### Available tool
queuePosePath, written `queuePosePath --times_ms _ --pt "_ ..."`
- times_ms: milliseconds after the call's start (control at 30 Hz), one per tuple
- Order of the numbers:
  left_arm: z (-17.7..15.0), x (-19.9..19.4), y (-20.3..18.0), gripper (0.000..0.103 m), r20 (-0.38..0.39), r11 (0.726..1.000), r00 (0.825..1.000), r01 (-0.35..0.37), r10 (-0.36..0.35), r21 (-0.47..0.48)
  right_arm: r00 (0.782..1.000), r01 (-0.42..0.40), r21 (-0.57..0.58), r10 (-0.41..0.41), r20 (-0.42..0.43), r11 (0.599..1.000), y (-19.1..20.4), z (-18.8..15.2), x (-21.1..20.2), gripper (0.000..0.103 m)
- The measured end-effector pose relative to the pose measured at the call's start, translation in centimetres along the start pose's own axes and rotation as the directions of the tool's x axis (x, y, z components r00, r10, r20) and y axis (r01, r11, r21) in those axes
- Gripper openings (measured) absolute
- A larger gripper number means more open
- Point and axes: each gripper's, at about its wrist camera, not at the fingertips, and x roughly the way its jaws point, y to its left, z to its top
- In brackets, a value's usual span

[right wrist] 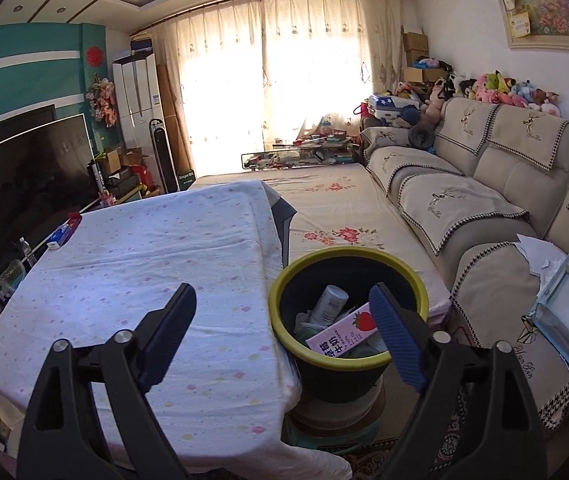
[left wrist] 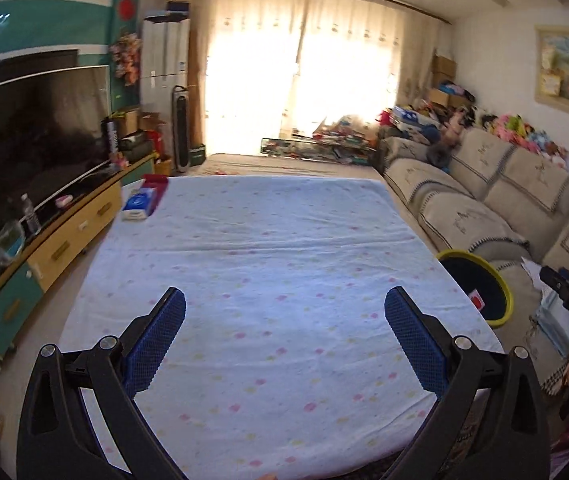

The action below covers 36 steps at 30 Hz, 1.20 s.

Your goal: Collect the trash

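A black trash bin with a yellow-green rim stands on a low stool beside the table's right edge. Inside it lie a pink strawberry milk carton, a white bottle and crumpled tissue. My right gripper is open and empty, hovering above the gap between table and bin. My left gripper is open and empty above the near part of the table's dotted white cloth. The same bin shows at the right in the left wrist view. A blue tissue pack and a red box lie on the far left corner.
A beige sofa runs along the right, with papers and a blue pouch on its near seat. A TV on a yellow and teal cabinet lines the left. Boxes and toys crowd the curtained far end.
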Motion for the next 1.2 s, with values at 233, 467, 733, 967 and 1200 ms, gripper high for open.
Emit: queuePosePath --times_ms 233,467,733,967,1200 --pt "-1.0 -6.2 4.0 0.098 0.100 0.996 0.992 -0.077 0.080 -0.038 0.998 0.002 -0.059 0.002 0.070 0.998 2.1 0.7 -3.8 0.096" --pt "-2.0 -7.4 1.9 0.098 0.108 0.998 0.993 -0.055 0.056 -0.015 0.997 0.000 -0.083 0.006 0.078 0.997 2.8 1.0 -5.5 0.096" --pt "-1.3 -7.4 0.5 0.098 0.120 0.998 0.991 -0.058 0.058 -0.004 0.998 -0.008 -0.086 0.013 0.063 0.996 3.2 0.6 -5.2 0.096" --pt "-1.2 -7.4 0.4 0.098 0.127 0.998 0.990 -0.066 0.065 -0.001 0.999 -0.008 -0.084 0.012 0.049 0.996 3.1 0.5 -4.6 0.096" --pt "-1.2 -7.4 0.5 0.098 0.126 0.998 0.990 -0.067 0.067 0.000 0.999 -0.008 -0.081 0.012 0.042 0.997 3.1 0.4 -4.3 0.096"
